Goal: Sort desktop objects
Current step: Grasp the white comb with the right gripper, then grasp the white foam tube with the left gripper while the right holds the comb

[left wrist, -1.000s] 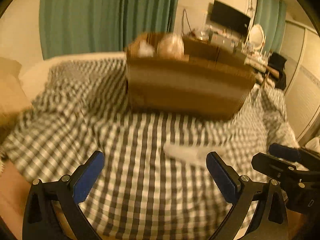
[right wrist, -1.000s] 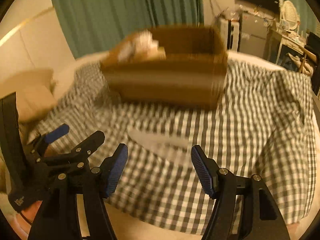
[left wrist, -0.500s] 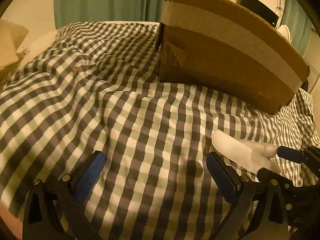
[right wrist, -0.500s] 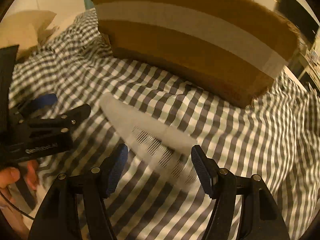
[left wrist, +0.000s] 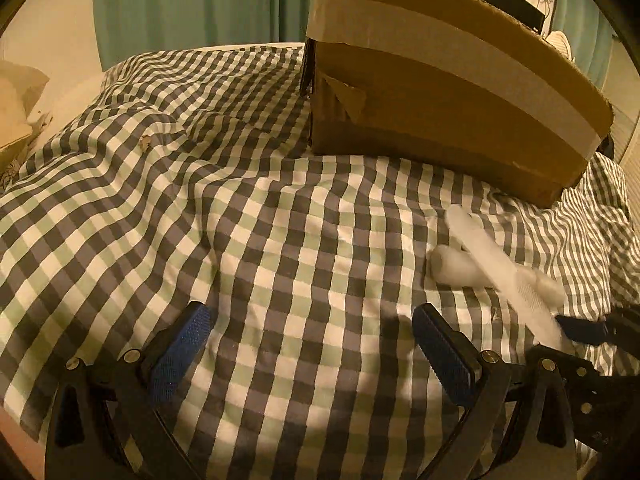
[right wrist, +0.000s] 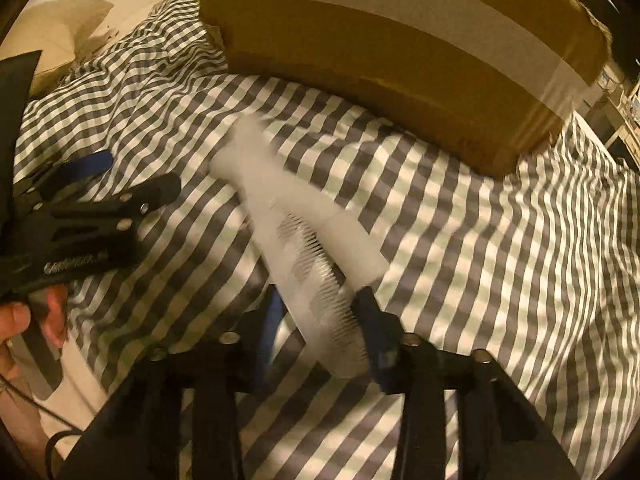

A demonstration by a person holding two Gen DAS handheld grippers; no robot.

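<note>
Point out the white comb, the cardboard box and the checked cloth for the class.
white comb point(right wrist: 308, 276), right wrist view, on its toothed middle.
cardboard box point(left wrist: 440, 92), left wrist view, on its taped side wall.
checked cloth point(left wrist: 240, 208), left wrist view, on a bare stretch.

The checked cloth point(left wrist: 260, 208) is looking like soft woven cotton, matt and wrinkled into folds. The box point(left wrist: 440, 92) is showing as brown cardboard, matt and a little rough, with torn ragged edges at the top; a wide band of paler tape point(left wrist: 448, 52) is running along it and is looking smoother. The comb point(right wrist: 304, 248) is appearing as white, half-clear plastic with a dull, frosted finish. The left gripper point(left wrist: 316, 350) is showing black matt plastic arms, small shiny metal screws and blue pads point(left wrist: 180, 350) with a fine grainy texture. The curtain point(left wrist: 192, 4) is hanging as matt green cloth.
</note>
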